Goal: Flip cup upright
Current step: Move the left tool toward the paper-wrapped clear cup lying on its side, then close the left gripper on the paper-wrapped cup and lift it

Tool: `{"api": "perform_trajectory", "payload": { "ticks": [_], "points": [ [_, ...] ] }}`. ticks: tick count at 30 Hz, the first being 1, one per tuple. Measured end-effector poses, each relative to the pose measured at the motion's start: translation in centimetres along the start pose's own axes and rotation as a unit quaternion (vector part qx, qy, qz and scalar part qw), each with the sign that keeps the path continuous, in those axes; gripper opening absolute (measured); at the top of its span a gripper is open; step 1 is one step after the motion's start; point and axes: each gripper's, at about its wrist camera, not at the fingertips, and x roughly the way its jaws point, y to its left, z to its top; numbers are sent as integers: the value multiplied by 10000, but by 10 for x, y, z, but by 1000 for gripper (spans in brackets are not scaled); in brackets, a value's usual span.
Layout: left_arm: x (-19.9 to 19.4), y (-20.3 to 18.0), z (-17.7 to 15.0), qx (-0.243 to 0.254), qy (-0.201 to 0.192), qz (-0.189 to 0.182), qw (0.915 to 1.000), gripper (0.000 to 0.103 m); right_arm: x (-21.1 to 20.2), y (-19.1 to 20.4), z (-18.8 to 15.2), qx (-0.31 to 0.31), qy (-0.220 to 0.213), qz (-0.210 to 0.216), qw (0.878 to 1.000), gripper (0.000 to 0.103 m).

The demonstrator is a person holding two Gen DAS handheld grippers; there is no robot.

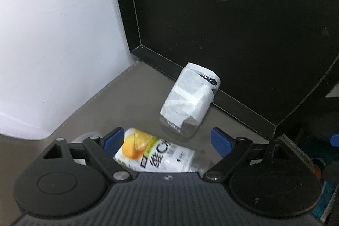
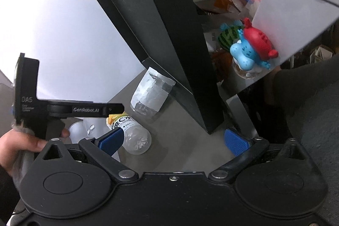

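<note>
A clear cup (image 1: 187, 102) with white paper taped around it lies tilted on the grey-brown table (image 1: 131, 88), its rim against the black panel; it also shows in the right wrist view (image 2: 151, 92). My left gripper (image 1: 167, 140) is open, its blue pads either side of a fallen plastic bottle (image 1: 154, 154) with an orange label, short of the cup. My right gripper (image 2: 173, 140) is open and empty, behind the bottle (image 2: 133, 137). The left gripper's body (image 2: 63, 109) shows at the left in the right wrist view.
A black panel (image 1: 233, 24) stands behind the cup and a white wall (image 1: 53, 35) lies to the left. A clear cup-like object (image 2: 78, 130) sits beside the bottle. A blue and red toy (image 2: 252, 46) and clutter lie to the right beyond the panel.
</note>
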Motion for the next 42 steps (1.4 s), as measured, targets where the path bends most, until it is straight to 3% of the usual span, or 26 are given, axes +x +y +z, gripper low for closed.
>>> {"api": "perform_trajectory", "payload": {
  "ticks": [5, 14, 18, 27, 29, 30, 32, 42],
  "points": [
    [20, 2, 10, 112, 79, -267, 9995, 88, 1, 4, 0, -82, -32, -25, 10000, 102],
    [55, -12, 21, 731, 241, -372, 9963, 88, 14, 8, -3, -65, 208, 24, 9998, 102],
    [74, -9, 28, 489, 470, -734, 9950, 88, 17, 12, -5, -94, 286, 40, 9995, 102],
    [99, -16, 35, 861, 636, -643, 9922, 87, 22, 7, -3, 42, 412, 1, 9991, 102],
    [103, -15, 37, 742, 658, -794, 9919, 79, 22, 8, -4, 42, 422, 9, 9991, 102],
    [104, -14, 38, 694, 646, -835, 9920, 72, 23, 8, -4, 46, 428, 9, 9991, 102],
    [104, -18, 39, 848, 626, -731, 9917, 70, 24, 9, -4, 62, 445, 20, 9990, 102],
    [75, -23, 47, 827, 198, -694, 9940, 69, 24, 7, -4, 107, 447, 66, 9989, 102]
  ]
}}
